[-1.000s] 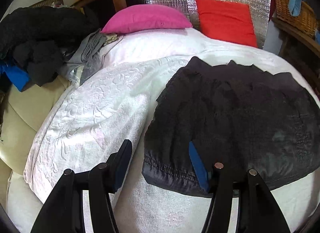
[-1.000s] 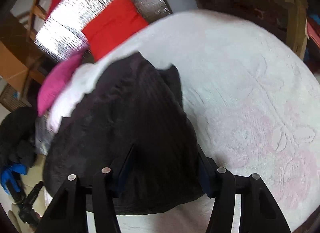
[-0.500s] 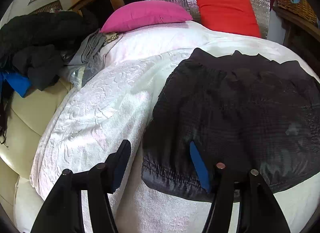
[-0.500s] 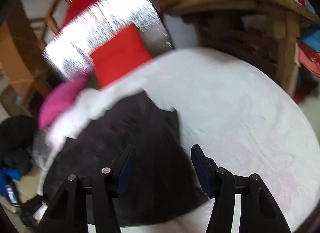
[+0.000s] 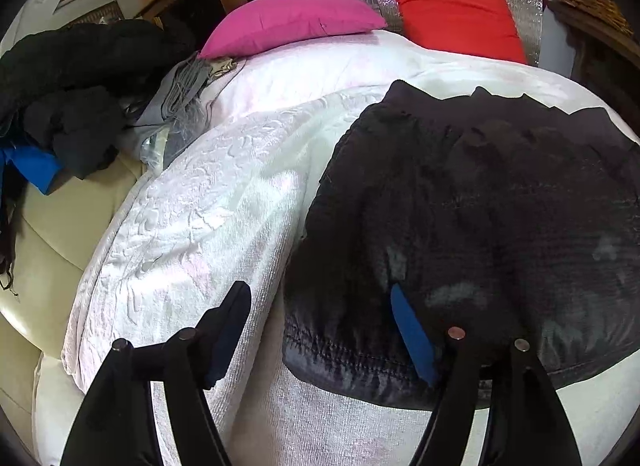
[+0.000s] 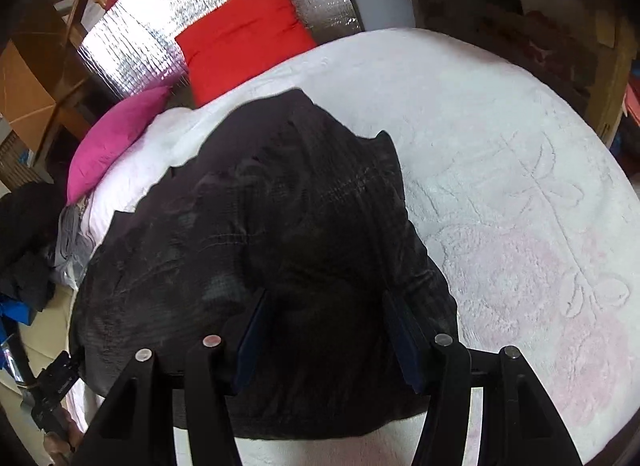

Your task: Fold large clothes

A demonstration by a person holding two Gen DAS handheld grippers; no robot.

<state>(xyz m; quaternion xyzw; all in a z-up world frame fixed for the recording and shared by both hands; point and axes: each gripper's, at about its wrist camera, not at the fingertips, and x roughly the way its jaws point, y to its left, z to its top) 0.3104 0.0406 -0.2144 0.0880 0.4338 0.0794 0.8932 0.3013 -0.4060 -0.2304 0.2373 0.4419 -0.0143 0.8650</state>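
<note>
**Both grippers open over black garment, near hem not yet gripped**

Left gripper [image 5: 320,330]: fingers spread wide, holding nothing. Left finger over the white bedspread [image 5: 192,217], right finger [image 5: 412,338] over the garment's near-left hem corner, about 6 o'clock in the left wrist view. Pose: low, pointing forward and slightly down across the bed.

Black garment [image 5: 480,217] lies fairly flat on the bedspread, filling 3 to 5 o'clock in that view; pink pillow [image 5: 292,21] at 12, red cushion [image 5: 456,9] at 1, dark clothes pile [image 5: 68,85] at 10.

Right gripper [image 6: 328,330]: released too, both fingers over the garment's [image 6: 260,246] near edge at 6 o'clock; contact unclear. Pose: angled toward the garment's far end at 11.

Judgement: step is taking the near hem. To do it well, pinch only the garment layers, not the bedspread, both grippers level and evenly spaced, then carry the hem straight toward the far edge.
</note>
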